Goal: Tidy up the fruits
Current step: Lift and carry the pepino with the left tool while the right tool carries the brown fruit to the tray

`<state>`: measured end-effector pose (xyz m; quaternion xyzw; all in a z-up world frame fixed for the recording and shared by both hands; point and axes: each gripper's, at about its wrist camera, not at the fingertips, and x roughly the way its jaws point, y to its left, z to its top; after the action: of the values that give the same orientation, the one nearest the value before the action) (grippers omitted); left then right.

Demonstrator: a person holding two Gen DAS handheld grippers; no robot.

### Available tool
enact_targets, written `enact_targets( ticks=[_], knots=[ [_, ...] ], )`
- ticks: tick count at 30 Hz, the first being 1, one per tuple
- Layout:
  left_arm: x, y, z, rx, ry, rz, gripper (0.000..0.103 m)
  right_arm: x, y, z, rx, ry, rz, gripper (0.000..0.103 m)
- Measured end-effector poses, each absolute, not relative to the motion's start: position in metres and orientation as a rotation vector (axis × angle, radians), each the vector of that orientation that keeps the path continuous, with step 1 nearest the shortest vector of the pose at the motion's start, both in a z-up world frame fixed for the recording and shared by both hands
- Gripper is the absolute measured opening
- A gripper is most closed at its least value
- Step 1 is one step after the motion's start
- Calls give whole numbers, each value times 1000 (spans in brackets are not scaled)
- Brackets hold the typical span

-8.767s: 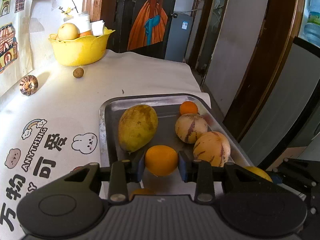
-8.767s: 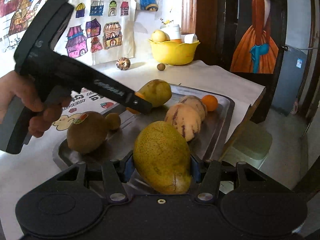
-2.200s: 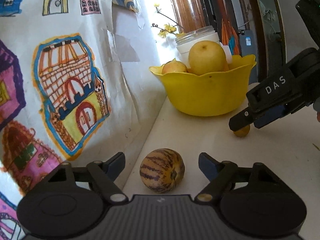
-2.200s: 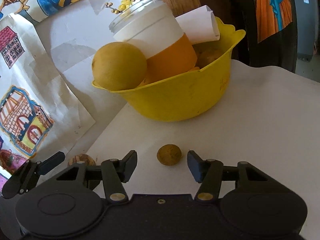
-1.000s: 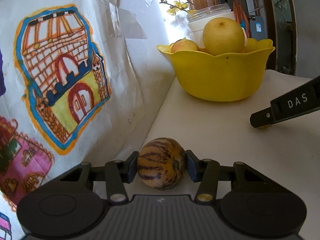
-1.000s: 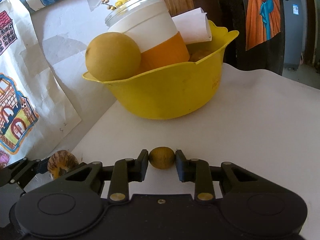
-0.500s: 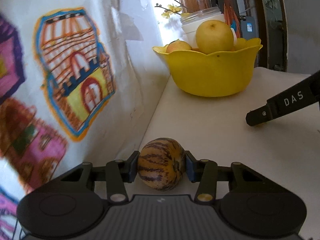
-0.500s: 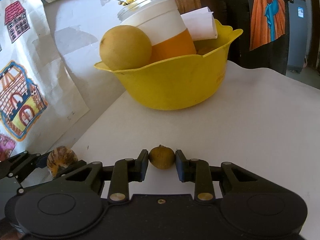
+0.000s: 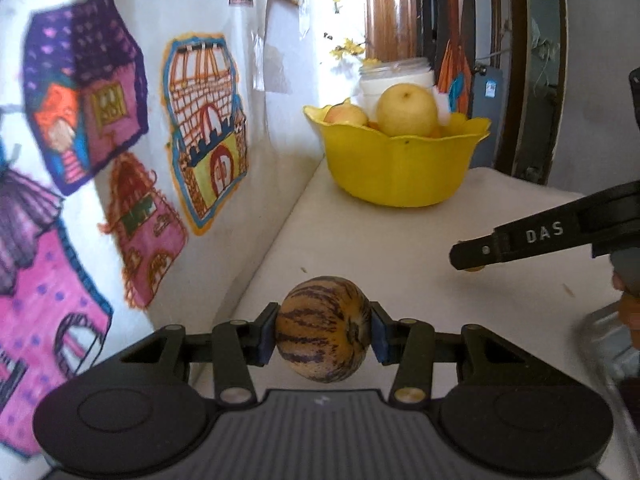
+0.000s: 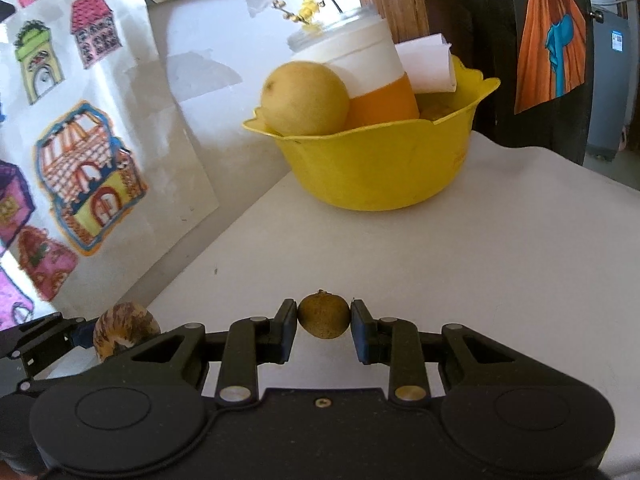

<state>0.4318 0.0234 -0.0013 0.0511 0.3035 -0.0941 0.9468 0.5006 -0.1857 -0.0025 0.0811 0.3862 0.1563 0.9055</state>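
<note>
**Left wrist view: both grippers loaded, carry-off pending**

Left wrist view first: left gripper [image 9: 323, 330] clamped on a striped fruit [image 9: 322, 329], blue pads pressed to either flank, fruit apparently raised a little off the white table [image 9: 400, 248], though no clear gap to prove it. Painted house drawings on the wall [image 9: 208, 152] close by on the left. Farther back, a yellow bowl [image 9: 396, 168] with a pale round fruit [image 9: 407, 110], a second fruit and a white jar [image 9: 396, 78] behind. At the right edge, a sliver of metal tray [image 9: 600, 332], blurred.

Right wrist view: right gripper [image 10: 324, 326] narrowed onto a small brown fruit [image 10: 324, 316], left pad touching, right pad touching or a hair off; too close to call, but reads as held. Same bowl straight ahead, well apart from the grip. Striped fruit and the other gripper's tip visible at lower left.

Step in hand, as a judgement: pick-up finished on both sides, transfer not yet begun. Destination uncertain from the task line alone — bowl ahead or tray at the side.

Next move calls for a clean lift clear of the table, grips kept firm, small fruit especially prone to slipping or rolling out. Arms close together here, so separate paths needed to avoid a knock. Bowl already crowded; tray likely the easier drop.
</note>
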Motion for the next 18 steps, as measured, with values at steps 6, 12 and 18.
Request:
enact_targets(
  ticks=[6, 12, 18],
  knots=[
    [408, 16, 20, 77, 586, -220, 50, 477, -194, 21, 176, 776, 335, 31],
    [382, 8, 49, 54, 556, -234, 50, 449, -208, 51, 205, 759, 353, 31],
    [349, -2, 79, 55, 521, -248, 50, 412, -225, 83, 180, 716, 355, 31]
  ],
)
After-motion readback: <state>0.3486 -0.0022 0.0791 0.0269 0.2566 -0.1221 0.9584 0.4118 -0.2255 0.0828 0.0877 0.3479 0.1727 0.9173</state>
